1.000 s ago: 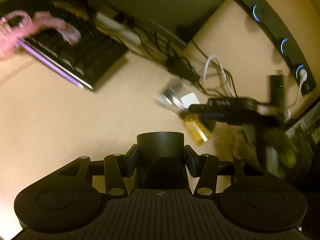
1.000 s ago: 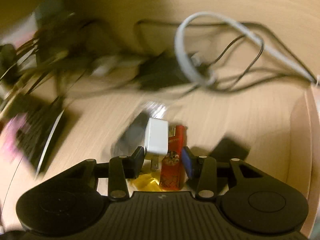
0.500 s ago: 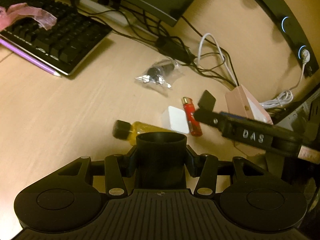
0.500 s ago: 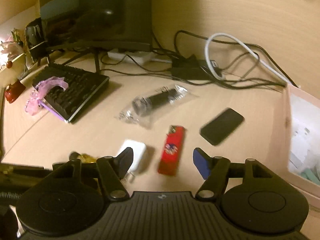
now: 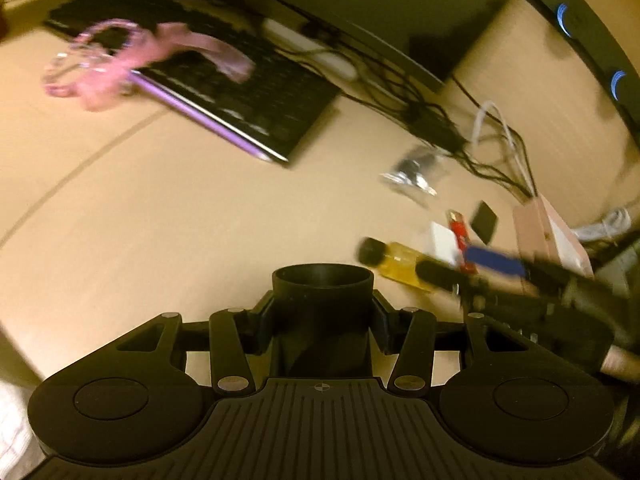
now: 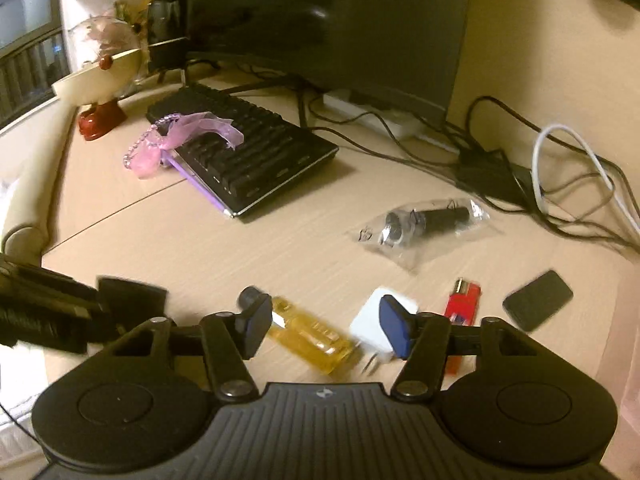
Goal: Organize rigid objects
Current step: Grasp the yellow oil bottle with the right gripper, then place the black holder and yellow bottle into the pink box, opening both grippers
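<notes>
My left gripper (image 5: 323,320) is shut on an upright black cup (image 5: 322,304), held above the desk; the cup (image 6: 132,298) also shows at the left of the right wrist view. My right gripper (image 6: 325,324) hangs over a yellow bottle (image 6: 308,336) with a black cap that lies on the desk. Its jaws are closing, with the bottle below and between them and the pads not touching it. Beside the bottle lie a white charger (image 6: 372,320), a red lighter (image 6: 464,300) and a flat black slab (image 6: 538,300). The left wrist view shows the right gripper (image 5: 466,266) above the bottle (image 5: 396,264).
A clear bag with a black part (image 6: 424,224) lies behind the small items. Further back are a black keyboard (image 6: 248,152) with a pink ribbon (image 6: 176,140), a monitor (image 6: 328,20), tangled cables (image 6: 560,184) and a globe ornament (image 6: 100,68). A pink box (image 5: 552,236) sits right.
My right gripper let go of the charger and lighter, widened, pulled back and shifted left over the yellow bottle. The left gripper's view swung left, still with the black cup.
</notes>
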